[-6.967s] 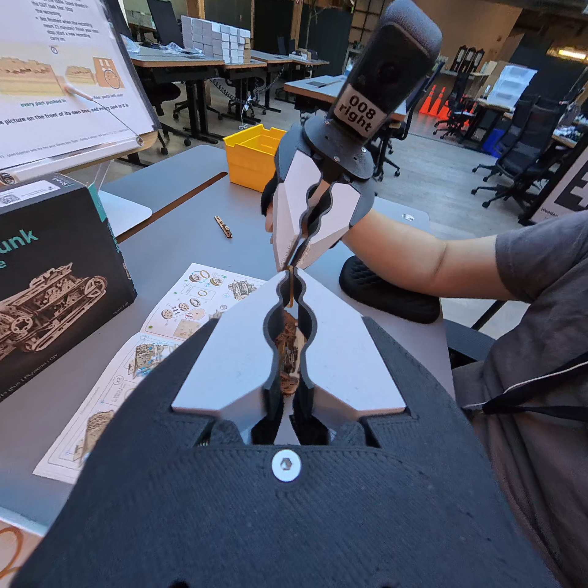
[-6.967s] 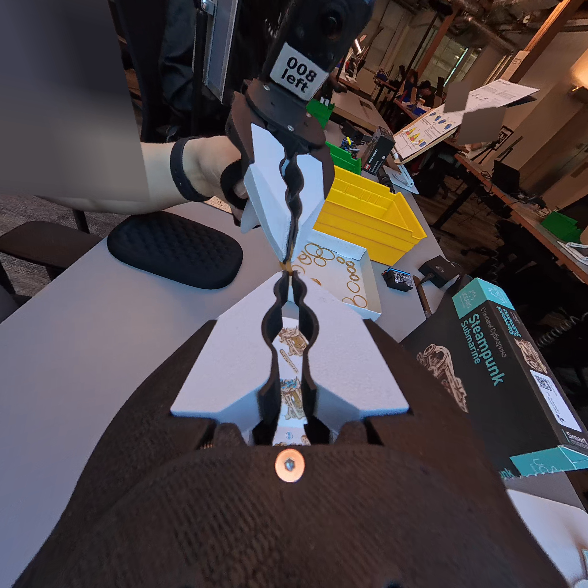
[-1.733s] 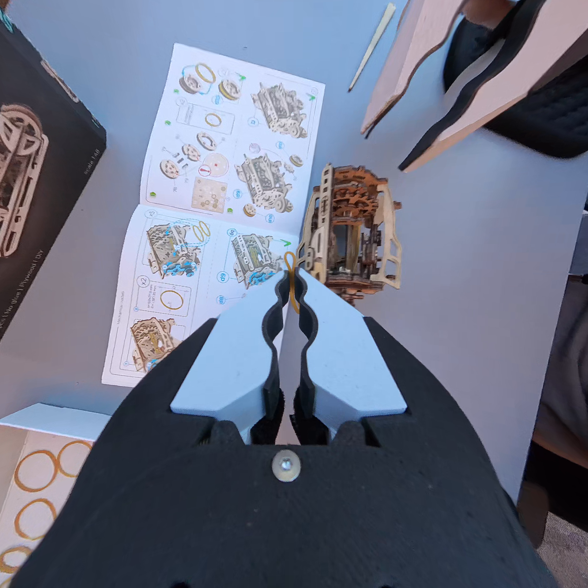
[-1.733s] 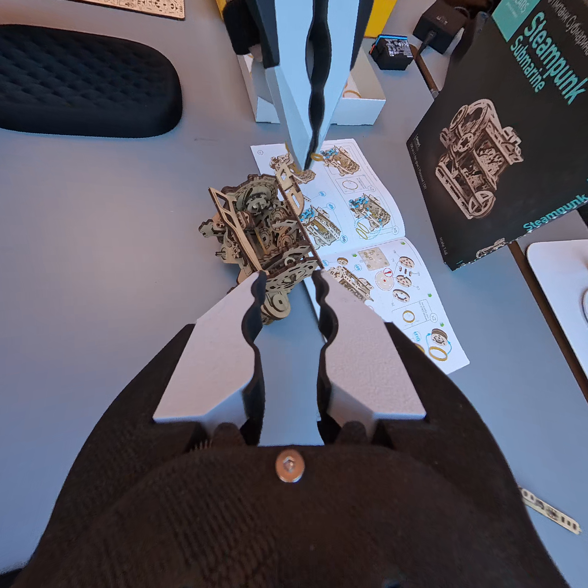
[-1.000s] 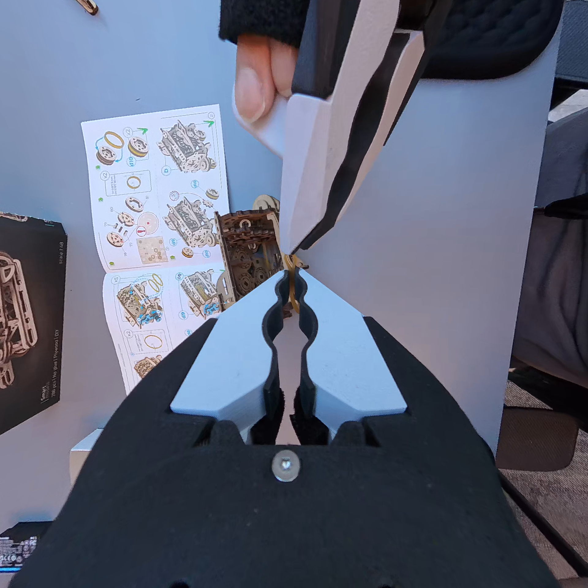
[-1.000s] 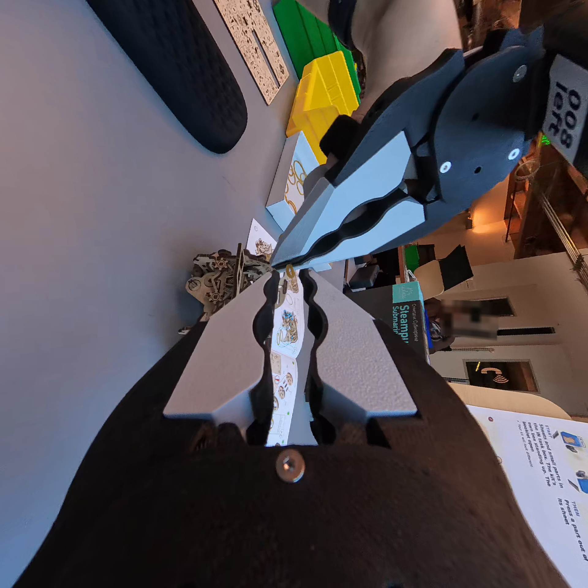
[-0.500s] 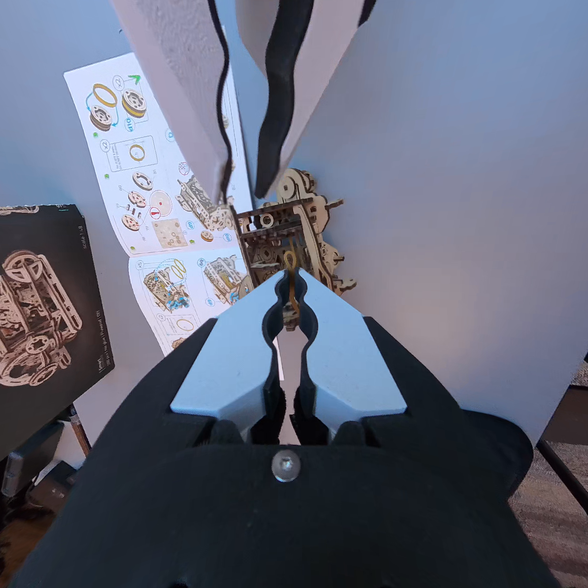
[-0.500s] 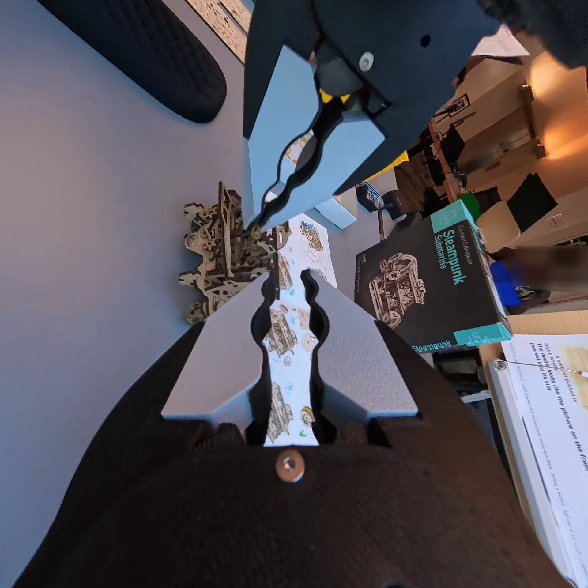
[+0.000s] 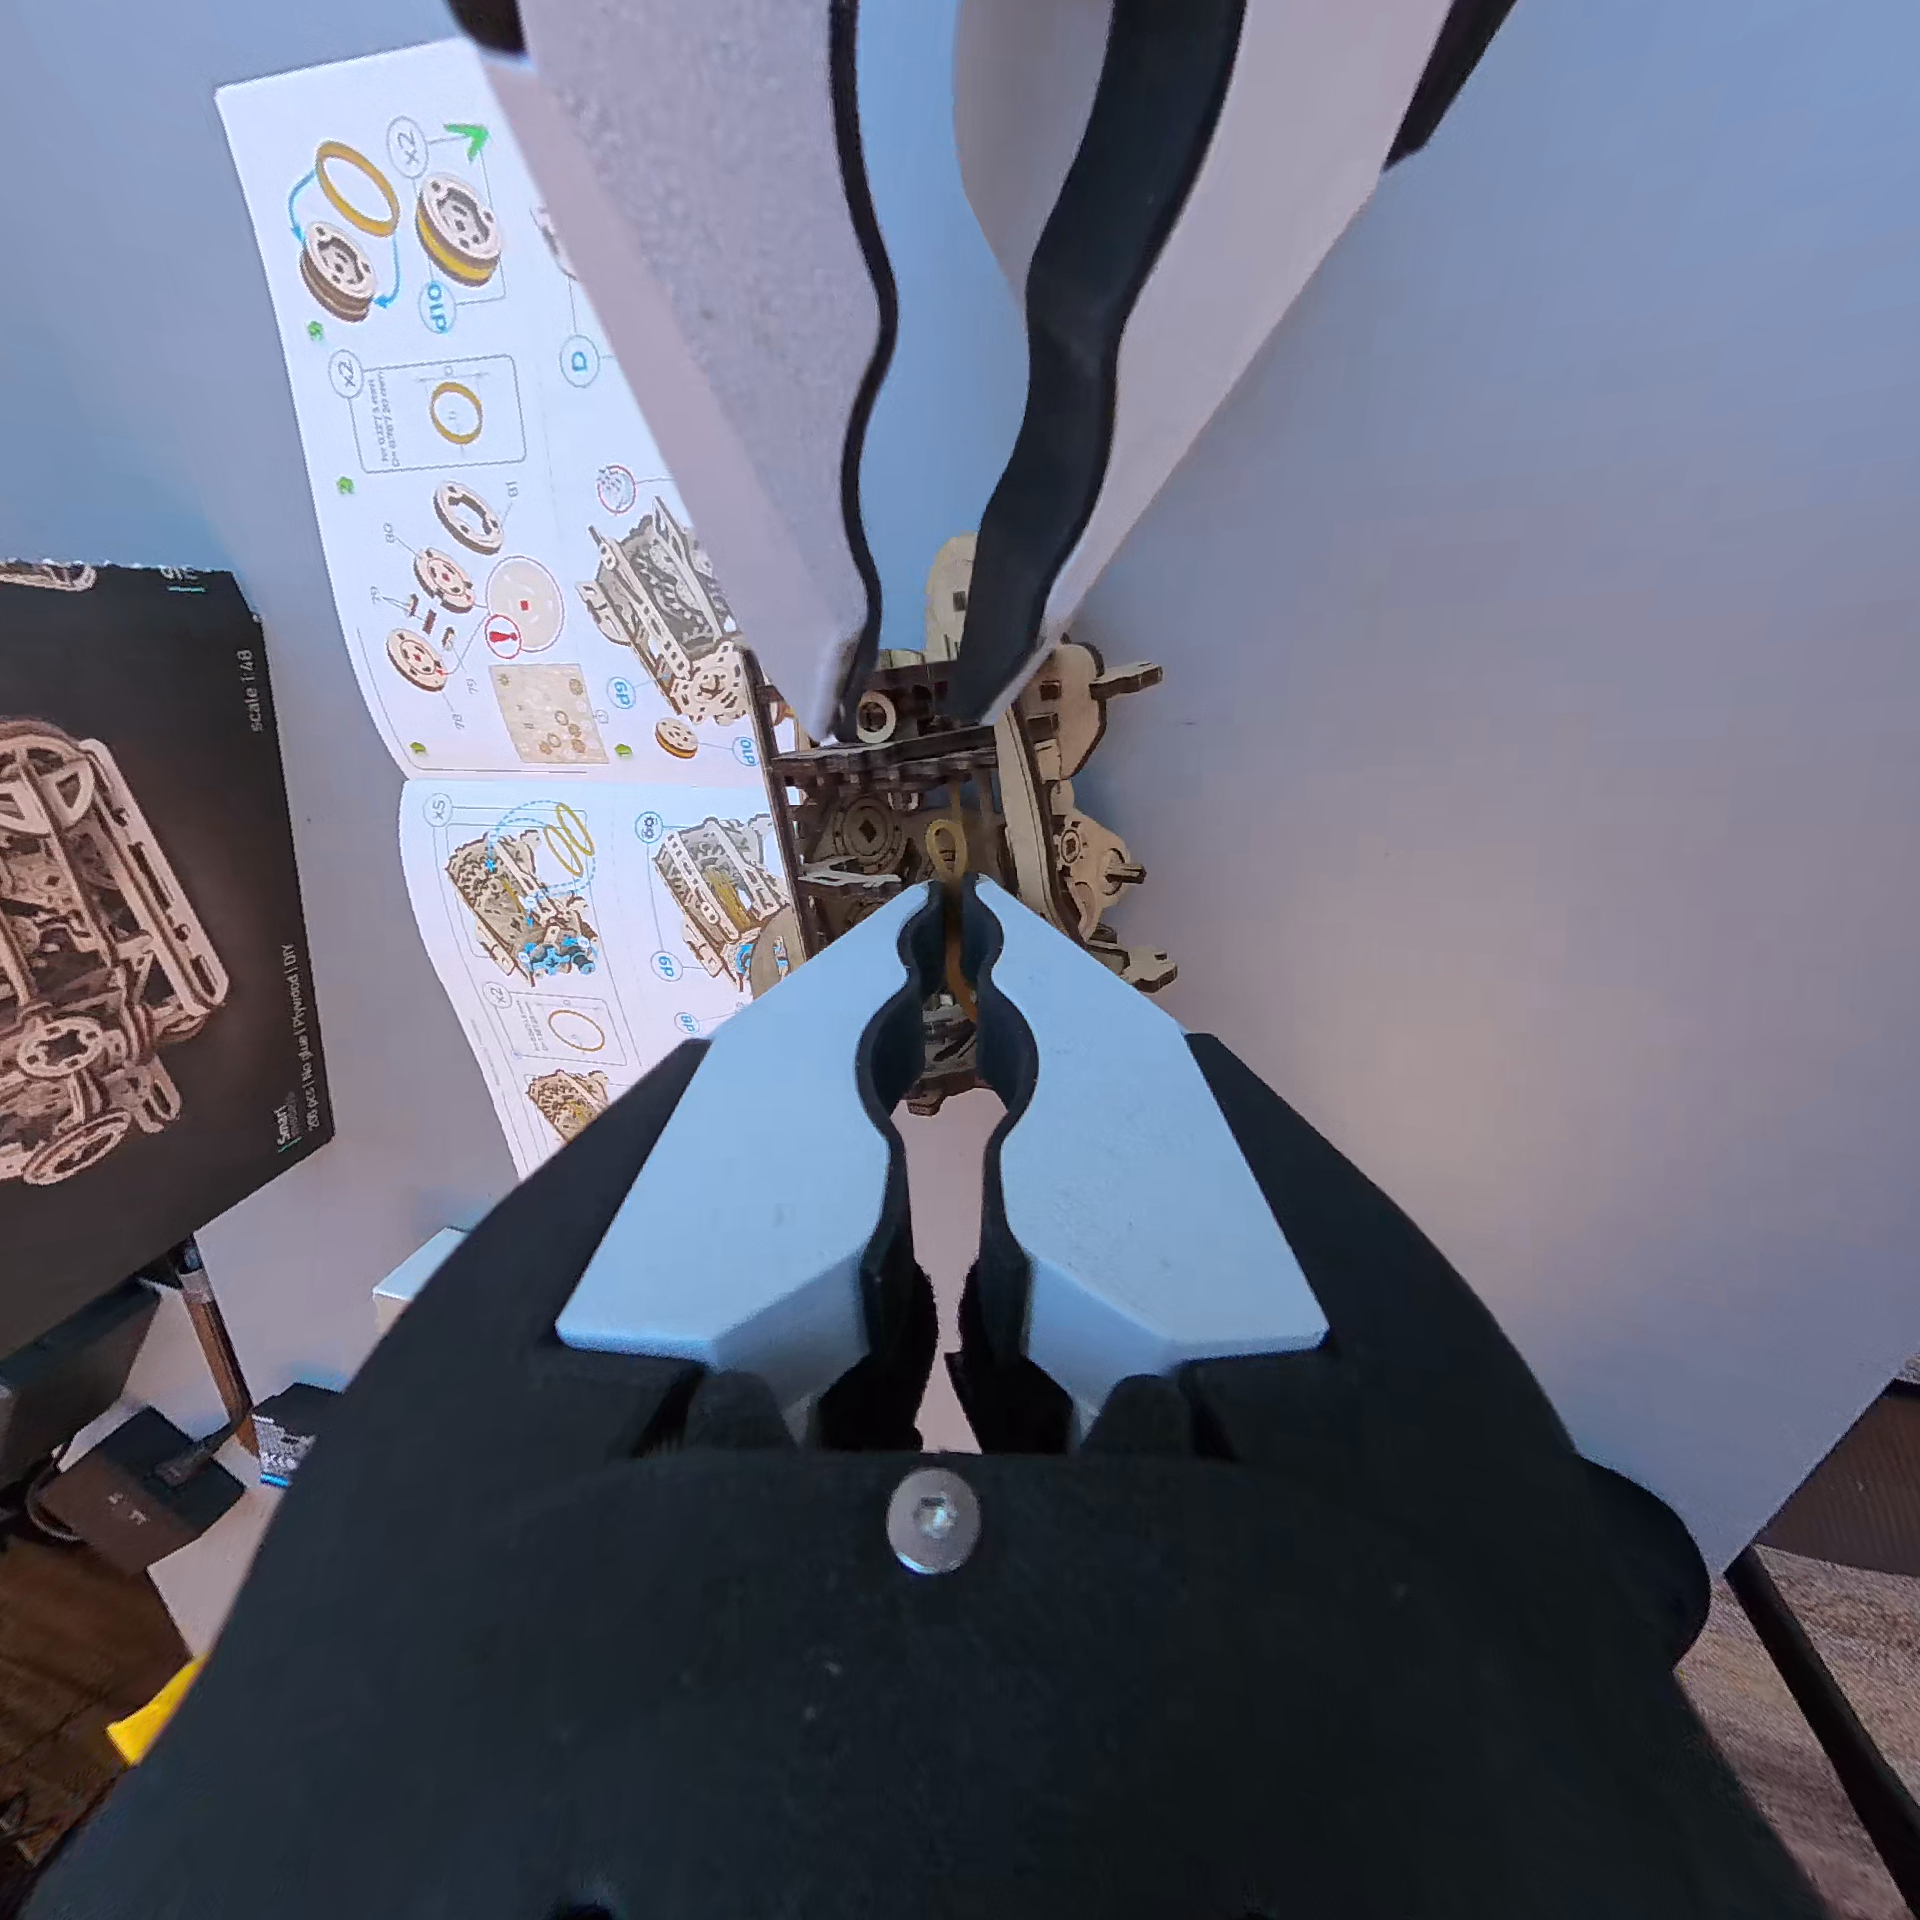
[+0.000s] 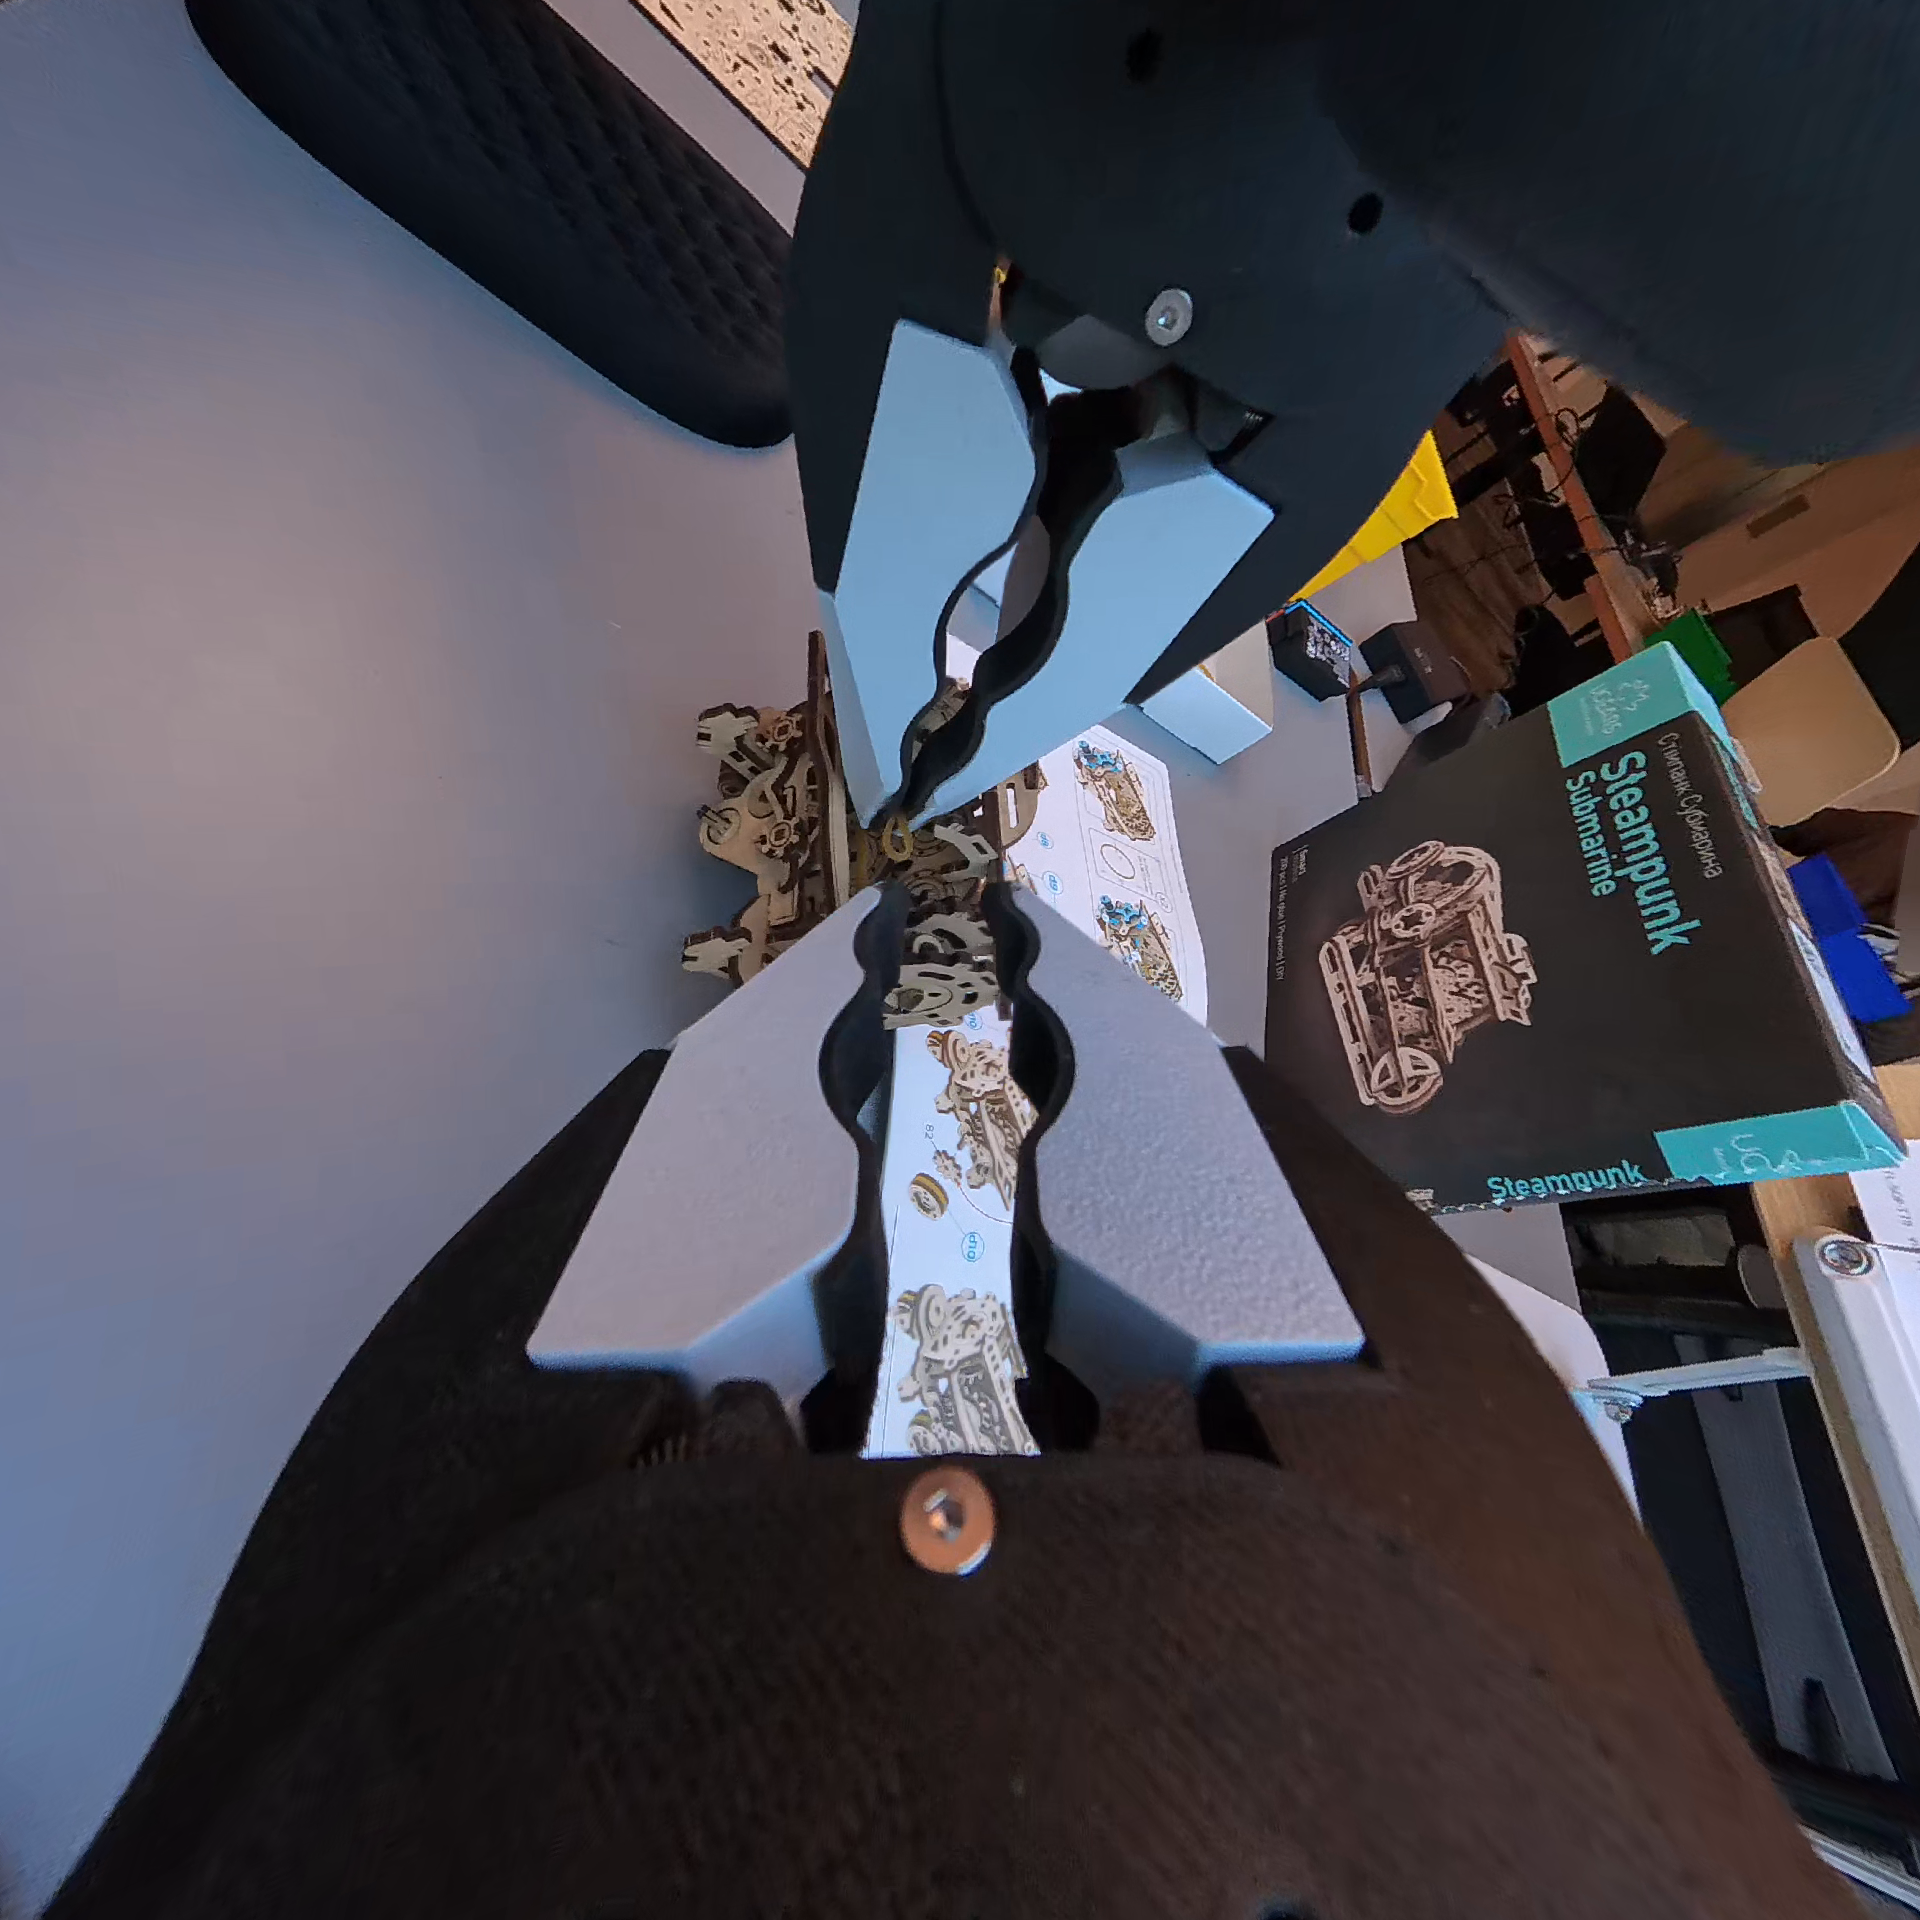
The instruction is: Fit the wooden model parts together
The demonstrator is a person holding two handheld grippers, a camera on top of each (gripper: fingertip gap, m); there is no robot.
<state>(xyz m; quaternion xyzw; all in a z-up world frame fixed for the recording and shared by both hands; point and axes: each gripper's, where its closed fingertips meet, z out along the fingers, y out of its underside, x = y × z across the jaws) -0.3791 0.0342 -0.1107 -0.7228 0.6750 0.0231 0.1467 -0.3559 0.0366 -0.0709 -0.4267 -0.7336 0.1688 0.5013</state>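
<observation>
The partly built wooden model (image 9: 1081,862) lies on the grey table next to the open instruction booklet (image 9: 499,520). My left gripper (image 9: 953,888) is shut on a yellow rubber band (image 9: 943,844), whose small loop sticks out of the tips right over the model's gears. My right gripper (image 10: 940,904) is open, and its fingertips straddle a gear part of the model (image 10: 758,821) without clamping it. In the left wrist view the right gripper (image 9: 904,712) comes down from above onto the model's top edge. In the right wrist view the left gripper (image 10: 894,816) holds the band (image 10: 894,836) tip to tip with mine.
The black kit box (image 10: 1507,935) stands right of the booklet (image 10: 1132,862). A black wrist pad (image 10: 540,187) lies at the far left. A white box (image 10: 1205,707) and a yellow bin (image 10: 1392,520) sit behind the left gripper. Across from one pair of fingers to the other is roughly 5 centimeters.
Both grippers have closed in on the model. The right fingers, beside it half a second ago, now straddle its upper part. The left gripper has kept hold of the rubber band throughout.
</observation>
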